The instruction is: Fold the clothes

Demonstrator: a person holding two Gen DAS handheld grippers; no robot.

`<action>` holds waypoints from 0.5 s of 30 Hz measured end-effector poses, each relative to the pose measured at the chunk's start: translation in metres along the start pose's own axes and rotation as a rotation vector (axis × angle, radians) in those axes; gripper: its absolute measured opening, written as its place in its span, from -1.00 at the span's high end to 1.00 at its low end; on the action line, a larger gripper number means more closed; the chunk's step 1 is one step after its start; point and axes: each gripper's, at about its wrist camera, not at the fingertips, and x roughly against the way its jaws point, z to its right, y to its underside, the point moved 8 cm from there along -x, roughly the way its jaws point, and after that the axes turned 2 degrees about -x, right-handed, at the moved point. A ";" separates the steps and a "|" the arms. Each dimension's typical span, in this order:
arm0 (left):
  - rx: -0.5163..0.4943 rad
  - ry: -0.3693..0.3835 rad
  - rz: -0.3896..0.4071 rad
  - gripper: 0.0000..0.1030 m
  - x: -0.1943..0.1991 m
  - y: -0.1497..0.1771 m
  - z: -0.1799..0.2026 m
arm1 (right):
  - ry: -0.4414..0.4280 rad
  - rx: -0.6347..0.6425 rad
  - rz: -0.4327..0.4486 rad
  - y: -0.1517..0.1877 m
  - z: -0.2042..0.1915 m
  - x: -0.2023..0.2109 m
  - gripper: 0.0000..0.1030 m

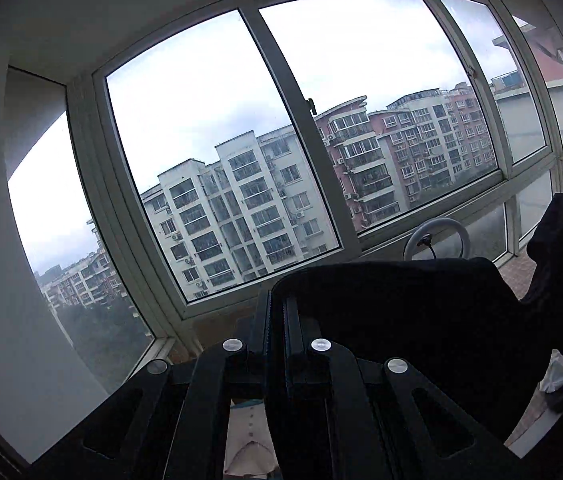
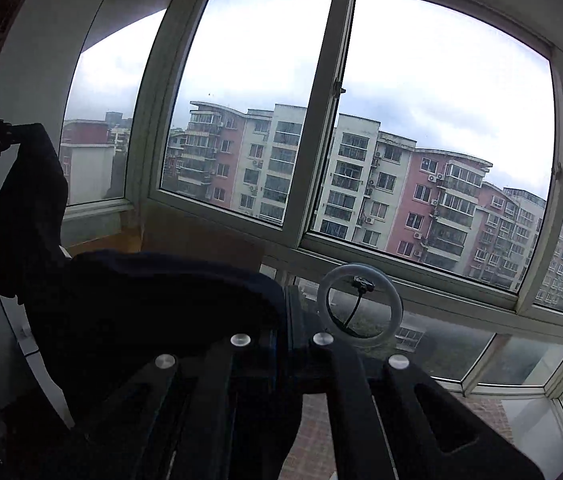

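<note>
We hold a dark, nearly black fabric garment [image 1: 421, 312] aloft in front of a wide white-framed sliding window [image 1: 305, 152], both tongs pointing roughly level toward the glass. At left, the left tongs [image 1: 279, 312] are closed down on one upper edge of the cloth, which drapes over their right finger and hangs away to the right. Across the span, the right tongs [image 2: 281, 312] are likewise shut on the opposite edge — the cloth falls to their left. Between the two grips the garment sags, one loose part trailing up toward the other tongs at each view's margin. We judge the task early: the garment is lifted and stretched, yet no fold is visible and no laying surface shows here. A white ring light [image 2: 361, 304] stands by the sill.
</note>
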 end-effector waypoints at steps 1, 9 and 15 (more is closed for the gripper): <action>0.015 0.012 -0.009 0.92 -0.002 -0.003 -0.002 | -0.029 -0.018 -0.013 0.003 -0.002 -0.007 0.95; 0.031 -0.107 0.063 0.92 0.020 -0.042 -0.043 | -0.030 -0.105 0.130 -0.021 0.021 0.009 0.95; -0.048 -0.129 0.013 0.91 0.003 -0.021 -0.034 | -0.053 -0.081 0.107 -0.029 0.024 0.015 0.95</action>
